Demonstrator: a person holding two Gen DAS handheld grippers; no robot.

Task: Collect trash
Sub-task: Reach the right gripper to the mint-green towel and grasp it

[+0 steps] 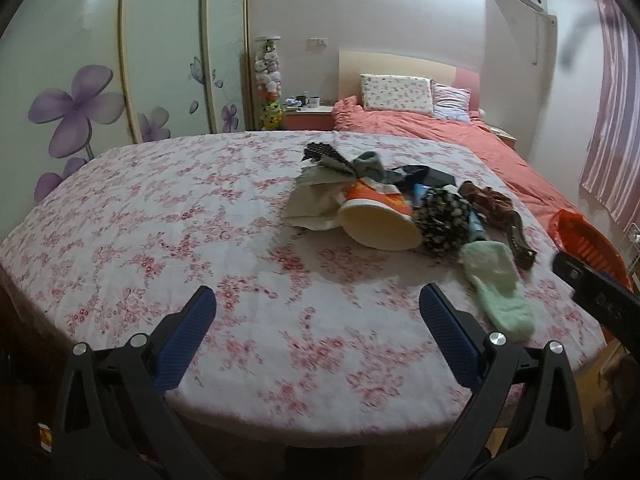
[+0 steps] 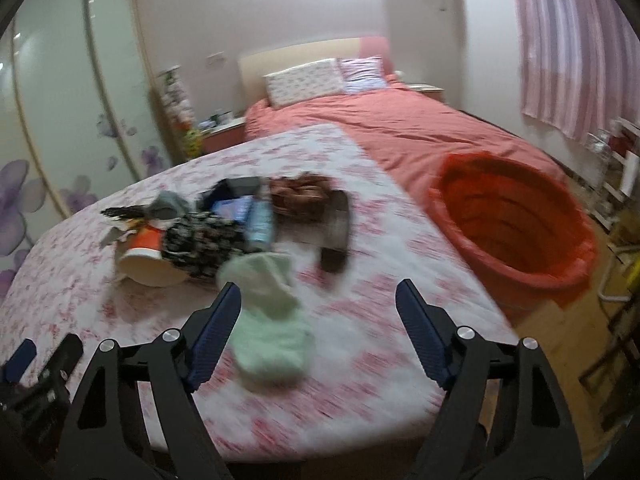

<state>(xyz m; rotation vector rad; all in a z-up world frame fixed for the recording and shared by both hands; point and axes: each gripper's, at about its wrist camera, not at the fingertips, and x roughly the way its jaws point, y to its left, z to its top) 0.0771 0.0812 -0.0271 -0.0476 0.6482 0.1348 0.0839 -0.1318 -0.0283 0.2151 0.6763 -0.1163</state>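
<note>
A heap of litter and clothes lies on the floral-sheeted surface. In it are a tipped orange-and-white paper cup, white paper, a blue wrapper, a black floral cloth, a brown item and a pale green sock. My left gripper hovers open over bare sheet, short of the cup. My right gripper is open above the sheet's near edge. The green sock lies by its left finger, untouched as far as the blur shows.
An orange-lined bin stands on the floor off the right edge of the surface. Behind is a bed with a coral cover and pillows. A flowered wardrobe lines the left wall, a striped curtain the right.
</note>
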